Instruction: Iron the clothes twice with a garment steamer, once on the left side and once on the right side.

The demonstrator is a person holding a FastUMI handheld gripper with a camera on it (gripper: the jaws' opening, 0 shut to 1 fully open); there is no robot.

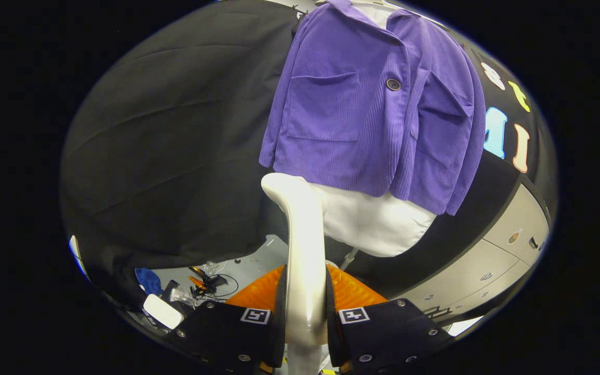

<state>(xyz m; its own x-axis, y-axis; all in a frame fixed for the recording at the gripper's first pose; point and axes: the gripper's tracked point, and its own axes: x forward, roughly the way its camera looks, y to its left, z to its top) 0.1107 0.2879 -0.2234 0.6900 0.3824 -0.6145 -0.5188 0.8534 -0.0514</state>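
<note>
The gripper (304, 312) has its jaws closed on the white garment steamer (302, 245), whose head rises ahead of them. Beyond hangs the purple jacket (373, 109), apart from the head. No pass seems begun; next, bring the head to one side panel.

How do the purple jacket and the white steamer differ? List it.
The purple jacket hangs on a white mannequin, free of the claw; the white steamer is clamped between the claw's fingers. The jacket is ribbed fabric with pockets and a button; the steamer is smooth and glossy. The jacket spreads wide; the steamer is narrow and upright. The steamer's head sits at the jacket's lower hem.
</note>
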